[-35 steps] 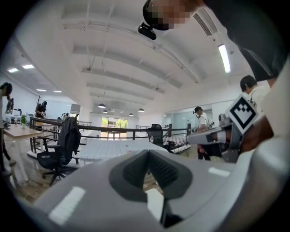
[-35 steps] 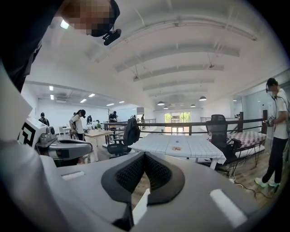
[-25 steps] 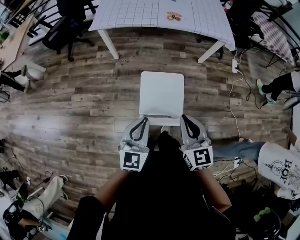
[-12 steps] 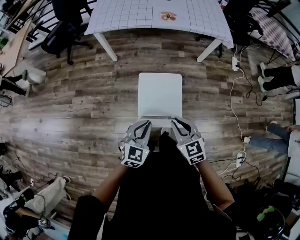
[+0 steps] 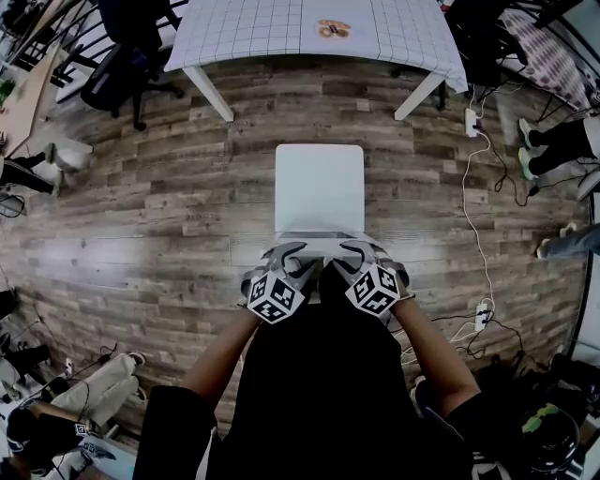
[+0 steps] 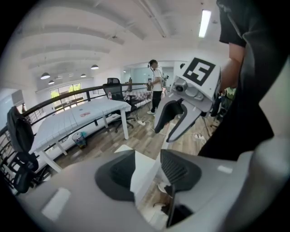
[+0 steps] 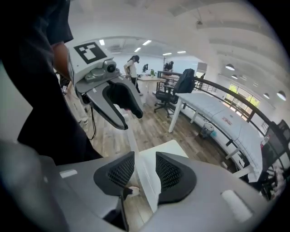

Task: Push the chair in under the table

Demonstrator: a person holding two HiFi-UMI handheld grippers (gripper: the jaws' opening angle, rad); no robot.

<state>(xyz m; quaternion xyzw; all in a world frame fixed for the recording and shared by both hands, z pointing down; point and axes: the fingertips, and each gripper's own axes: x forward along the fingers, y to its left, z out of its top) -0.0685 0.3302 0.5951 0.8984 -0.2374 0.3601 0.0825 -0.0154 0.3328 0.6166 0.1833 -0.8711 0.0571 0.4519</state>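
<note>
- Head view: chair (image 5: 319, 187) stood apart from table (image 5: 281, 28), straight ahead of both grippers.
- Left gripper (image 5: 292, 253) and right gripper (image 5: 349, 251), equally near: jaws had just been opening, apart, backrest (image 5: 319, 236) edge between each pair.

you've a plain white chair (image 5: 319, 187), a white worktop (image 5: 281, 28) with thin dark grid lines, and a brown wood-plank floor (image 5: 169, 187).
</note>
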